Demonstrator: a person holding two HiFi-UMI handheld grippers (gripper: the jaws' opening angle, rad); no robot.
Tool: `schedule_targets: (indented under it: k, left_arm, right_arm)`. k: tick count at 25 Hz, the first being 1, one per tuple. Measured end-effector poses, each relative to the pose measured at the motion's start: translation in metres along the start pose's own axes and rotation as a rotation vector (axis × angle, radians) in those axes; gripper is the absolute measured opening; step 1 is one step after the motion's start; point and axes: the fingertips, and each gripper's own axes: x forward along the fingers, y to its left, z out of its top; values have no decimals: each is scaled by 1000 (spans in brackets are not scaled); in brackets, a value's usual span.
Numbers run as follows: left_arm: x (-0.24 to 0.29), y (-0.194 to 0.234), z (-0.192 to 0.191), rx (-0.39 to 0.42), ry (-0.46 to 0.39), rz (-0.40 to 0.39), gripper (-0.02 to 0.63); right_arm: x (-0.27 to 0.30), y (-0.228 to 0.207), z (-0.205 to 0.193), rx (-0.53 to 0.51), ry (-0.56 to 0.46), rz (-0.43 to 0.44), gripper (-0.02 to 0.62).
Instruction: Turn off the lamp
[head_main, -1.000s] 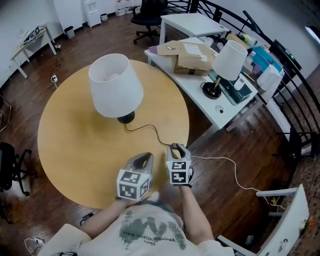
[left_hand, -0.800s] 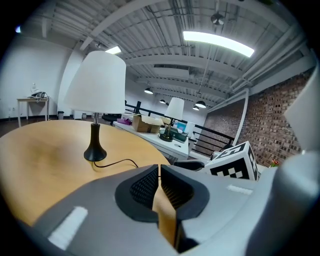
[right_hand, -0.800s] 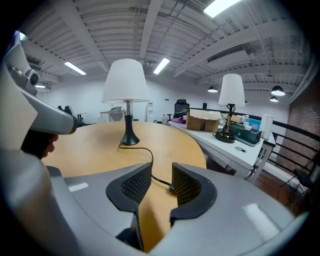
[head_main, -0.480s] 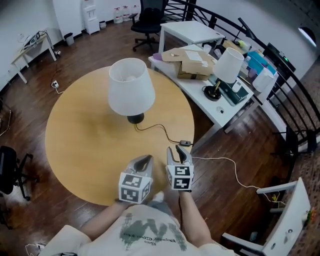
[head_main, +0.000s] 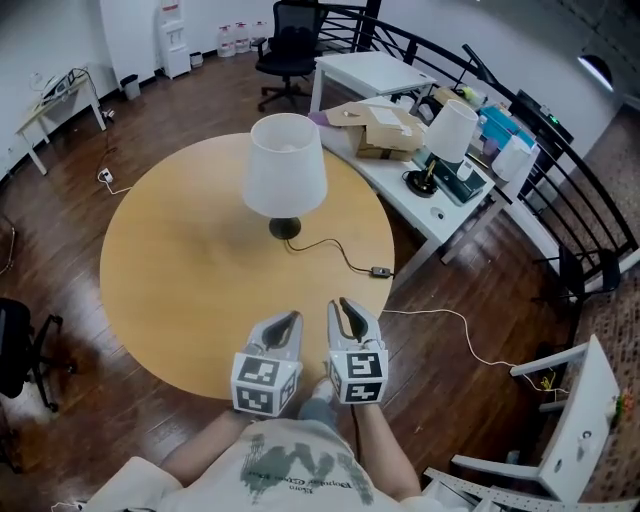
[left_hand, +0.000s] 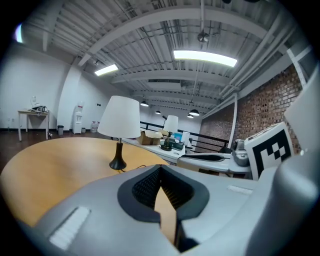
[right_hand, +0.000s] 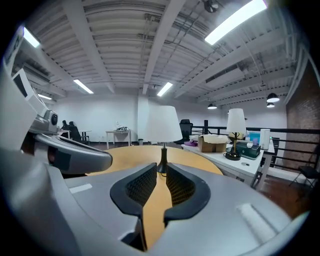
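Big loft-style office space. Dark wood plank floor (head_main: 200, 110), white walls (left_hand: 30, 100) on one side and a brick wall (left_hand: 260, 105) on the other. Exposed white ceiling beams (right_hand: 165, 30) overhead, with long tube lights (left_hand: 205, 57) switched on. Round wooden table (head_main: 180, 290) in the middle and a long white desk (head_main: 395, 185) just beside it, cluttered with cardboard boxes (head_main: 385, 130) and a small desk lamp (head_main: 450, 128). Black railing (head_main: 575, 190) curving behind the desk. Black office chair (head_main: 290, 45) further back, water dispenser (head_main: 172, 40) against the far wall, little white side table (head_main: 55, 100) off to the left.

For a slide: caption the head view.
Lamp, cord switch on round table; empty right gripper, jaws just closing, beside left gripper.
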Motion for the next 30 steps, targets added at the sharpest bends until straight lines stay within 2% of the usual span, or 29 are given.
schedule_targets:
  k: [10, 13, 19, 30]
  left_arm:
    - [-81, 2, 2, 57, -82, -32, -2]
    - [-98, 3, 0, 41, -93, -39, -2]
    - [-122, -5, 3, 35, -131, -66, -2]
    - [-124, -5, 3, 38, -145, -67, -2]
  right_arm:
    - [-72, 91, 29, 24, -117, 12, 4]
    - [-88, 111, 26, 47, -124, 18, 0]
    - [-111, 128, 22, 68, -141, -17, 0]
    - [-113, 130, 25, 58, -135, -29, 0]
